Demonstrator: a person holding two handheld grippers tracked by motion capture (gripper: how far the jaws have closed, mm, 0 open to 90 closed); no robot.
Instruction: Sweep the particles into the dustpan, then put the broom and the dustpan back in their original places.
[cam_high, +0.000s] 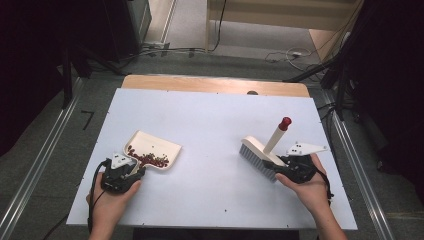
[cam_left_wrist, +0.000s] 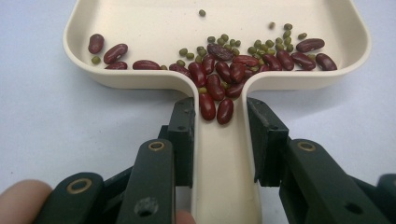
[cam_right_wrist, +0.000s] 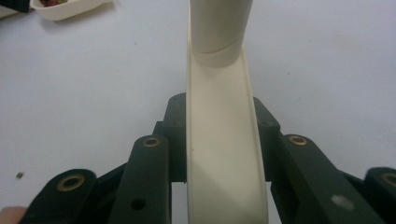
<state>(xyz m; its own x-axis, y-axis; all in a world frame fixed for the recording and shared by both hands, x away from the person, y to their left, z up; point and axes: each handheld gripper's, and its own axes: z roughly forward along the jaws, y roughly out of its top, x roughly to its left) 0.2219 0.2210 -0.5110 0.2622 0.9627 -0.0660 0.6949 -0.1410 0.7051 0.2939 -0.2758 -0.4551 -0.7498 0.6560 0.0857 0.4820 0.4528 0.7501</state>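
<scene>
Left gripper jaws clamped on the dustpan handle, at the tabletop's left-front. Pan's long axis runs diagonally, mouth pointing away and right; beans piled at the handle throat. Right gripper jaws clamped on the brush head at right; bristles face front-left, its red-tipped handle slants up and away.

The dustpan is cream, holding dark red kidney beans mixed with small olive-green mung beans. The brush is cream too, with grey-white bristles and a red cap on its handle. Both grippers' fingers are black. The counter is plain white, edged with light wood.
</scene>
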